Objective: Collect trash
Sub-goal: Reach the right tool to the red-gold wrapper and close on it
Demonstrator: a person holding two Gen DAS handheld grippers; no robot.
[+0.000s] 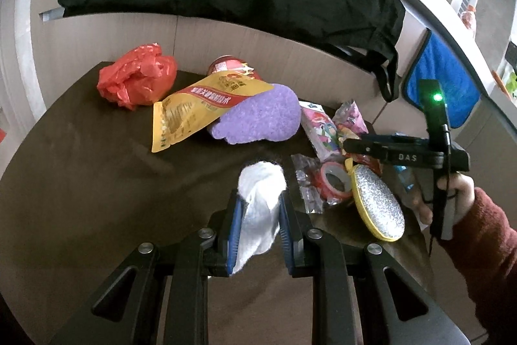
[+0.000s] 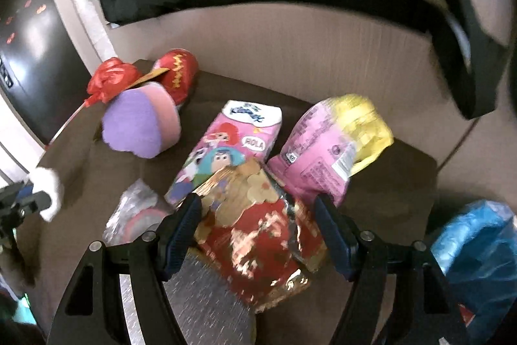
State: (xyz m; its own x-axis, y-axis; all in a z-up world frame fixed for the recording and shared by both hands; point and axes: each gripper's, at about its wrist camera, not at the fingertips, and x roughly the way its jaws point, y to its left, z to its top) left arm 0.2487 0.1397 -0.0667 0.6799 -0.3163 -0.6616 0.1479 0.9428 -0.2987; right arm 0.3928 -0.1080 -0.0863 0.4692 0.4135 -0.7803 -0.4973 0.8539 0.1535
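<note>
Left tongs [image 1: 258,225] are gripping a crumpled white tissue [image 1: 260,209], pads pressing in on both sides; the wad is sticking out beyond the tips, over the dark worktop [image 1: 80,183].

Right tongs [image 2: 258,231] are standing wide, jaws flanking a red-and-gold foil wrapper [image 2: 258,235] that is lying on a silver glitter pad [image 2: 206,296]. The pads appear not to be pressing on the foil; the right wrist view is blurring, so contact is uncertain.

Risks, as judged:
- The tissue is soft and held near one end, so a quick swing could be pulling it loose.
- The foil is slick and crumpled; closing off-centre could be squeezing it out sideways, or catching the glitter pad beneath.
- The pink Kleenex pack [image 2: 226,147] and the pink-and-yellow snack bag [image 2: 326,147] are lying just beyond the foil, so a deep reach could be nudging them.

Farther out: a red tape roll [image 1: 332,183] on clear film, a purple sponge [image 1: 258,118], a yellow snack pouch [image 1: 200,112], a red can [image 1: 226,65], and a red plastic bag [image 1: 135,76] at the far edge. A blue bag [image 2: 478,248] is sitting to the right.
</note>
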